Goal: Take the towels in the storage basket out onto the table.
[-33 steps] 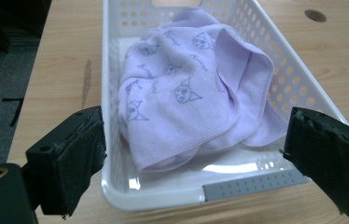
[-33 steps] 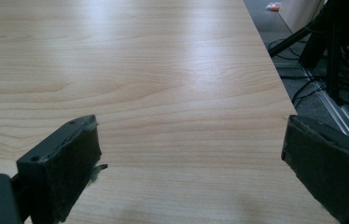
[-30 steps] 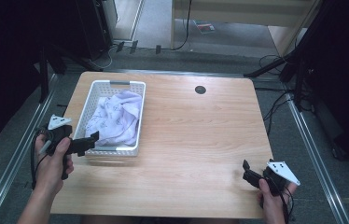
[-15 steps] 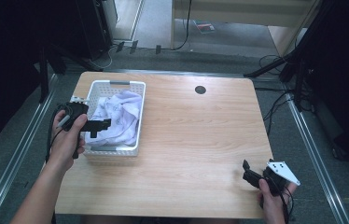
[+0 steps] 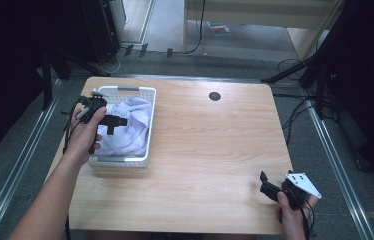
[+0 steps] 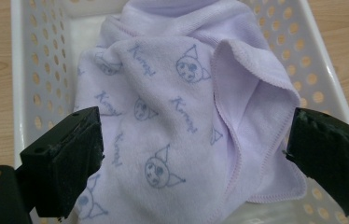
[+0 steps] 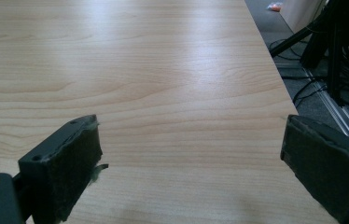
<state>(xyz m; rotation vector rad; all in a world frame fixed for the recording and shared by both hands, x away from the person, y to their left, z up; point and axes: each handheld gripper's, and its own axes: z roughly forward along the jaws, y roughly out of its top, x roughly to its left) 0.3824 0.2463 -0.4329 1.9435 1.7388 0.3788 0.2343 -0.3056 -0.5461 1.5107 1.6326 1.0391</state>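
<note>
Two grippers are in play, and the action is all on the left. From the high view, the left gripper (image 5: 117,121) hangs over the white basket (image 5: 125,91) at the left side of the table (image 5: 210,145), the person's left hand (image 5: 86,134) wrapped round its handle, the forearm coming up from the bottom left corner. The jaws point across the basket towards its middle.

Looking along that gripper's own view, the left gripper (image 6: 193,154) is spread wide, one black jaw low at the left, the other low at the right, with a broad gap between them. Nothing is clamped. Straight ahead in that gap lies the lilac towel (image 6: 177,121), crumpled and folded over itself, printed with little cartoon faces and script lettering. It sits inside the perforated basket (image 6: 28,70) and covers most of its floor. Whether the jaw tips brush the cloth, I can't tell from here; they sit just above or against it.

Over on the right, it's quiet. The right gripper (image 5: 267,186) rests near the table's front right corner, well apart from the basket, with the right hand (image 5: 292,215) behind it. In its own view the right gripper (image 7: 191,154) is likewise spread wide and holding nothing, bare wood grain (image 7: 163,84) running out ahead of it.
</note>
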